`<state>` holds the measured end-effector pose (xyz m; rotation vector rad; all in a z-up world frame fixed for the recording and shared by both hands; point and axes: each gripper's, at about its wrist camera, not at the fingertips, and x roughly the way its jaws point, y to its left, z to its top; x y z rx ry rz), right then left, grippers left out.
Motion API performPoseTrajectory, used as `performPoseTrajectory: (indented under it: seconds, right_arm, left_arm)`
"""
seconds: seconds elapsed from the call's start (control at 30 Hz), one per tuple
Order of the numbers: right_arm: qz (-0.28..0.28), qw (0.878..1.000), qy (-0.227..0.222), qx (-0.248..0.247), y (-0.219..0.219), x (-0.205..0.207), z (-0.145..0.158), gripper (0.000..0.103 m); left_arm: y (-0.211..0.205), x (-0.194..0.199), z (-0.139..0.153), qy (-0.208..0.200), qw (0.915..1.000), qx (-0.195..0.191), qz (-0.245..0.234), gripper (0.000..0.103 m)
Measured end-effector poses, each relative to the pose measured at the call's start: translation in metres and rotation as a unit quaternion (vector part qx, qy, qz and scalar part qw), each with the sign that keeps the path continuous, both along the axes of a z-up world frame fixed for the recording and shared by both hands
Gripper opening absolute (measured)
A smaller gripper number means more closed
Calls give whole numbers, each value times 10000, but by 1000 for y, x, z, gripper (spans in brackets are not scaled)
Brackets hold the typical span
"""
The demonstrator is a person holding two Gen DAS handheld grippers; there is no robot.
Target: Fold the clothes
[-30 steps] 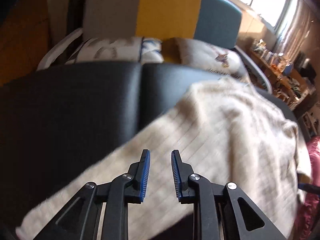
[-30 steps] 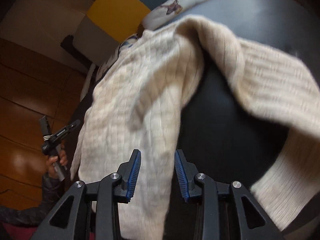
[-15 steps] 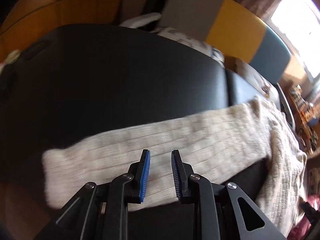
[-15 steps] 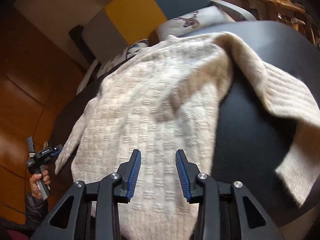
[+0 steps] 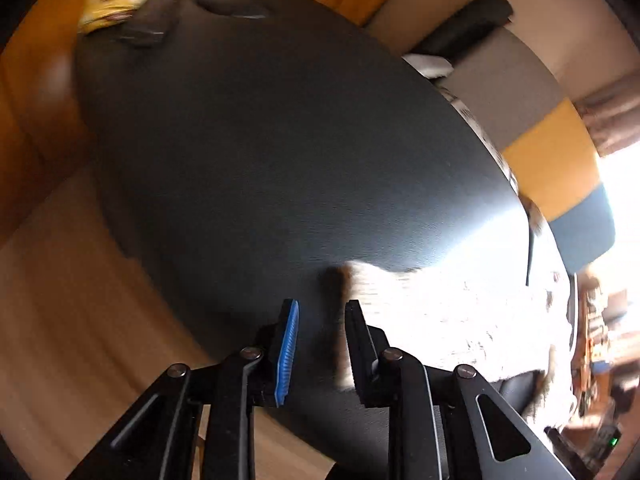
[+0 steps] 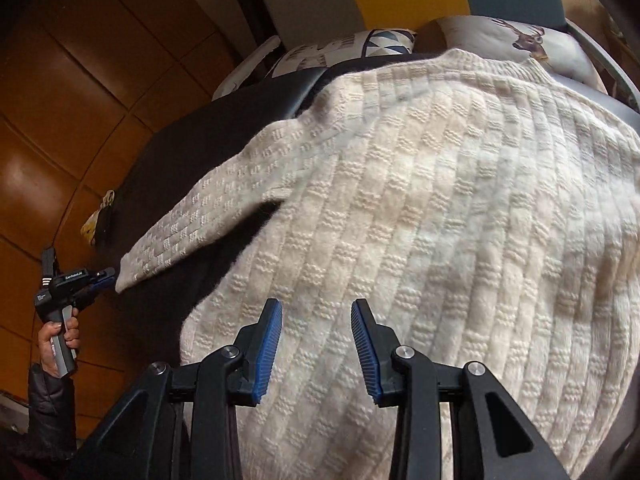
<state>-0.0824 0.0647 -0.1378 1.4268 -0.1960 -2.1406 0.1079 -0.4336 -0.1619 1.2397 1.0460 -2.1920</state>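
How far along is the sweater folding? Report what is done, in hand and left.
Done: the cream sweater lies spread flat on the black table, one sleeve stretched out sideways.
In hand: nothing gripped. The left gripper is open at the cuff, and the right gripper hovers open over the body.
Left: no fold shows yet, so sleeves and body remain.
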Motion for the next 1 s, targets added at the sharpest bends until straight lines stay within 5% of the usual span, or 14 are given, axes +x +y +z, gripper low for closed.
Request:
performPoseTrajectory:
  seconds: [0.17, 0.23, 0.3, 0.53, 0.77, 1.0]
  right_arm:
    - [177, 9993, 249, 199, -29, -29, 23, 37]
    - [209, 9987, 401, 248, -41, -46, 40, 37]
    - [302, 9968, 652, 352, -56, -66, 53, 37]
    - [882, 9869, 857, 1041, -107, -137, 51, 37]
    - [1024, 9765, 130, 1893, -132, -186, -5, 37]
    - [766, 9825, 156, 1691, -146, -212, -6, 38]
  left_arm:
    - [21, -32, -2, -201, 9970, -645, -376, 58]
    - [37, -42, -3, -394, 9906, -1174, -588, 56]
    - [55, -49, -3, -475, 9791, -1772, -882, 14]
    - [45, -50, 11, -69, 9820, -1858, -345, 11]
    - [20, -106, 27, -44, 9779, -2087, -72, 11]
    - [-7, -157, 31, -304, 9694, -2434, -112, 11]
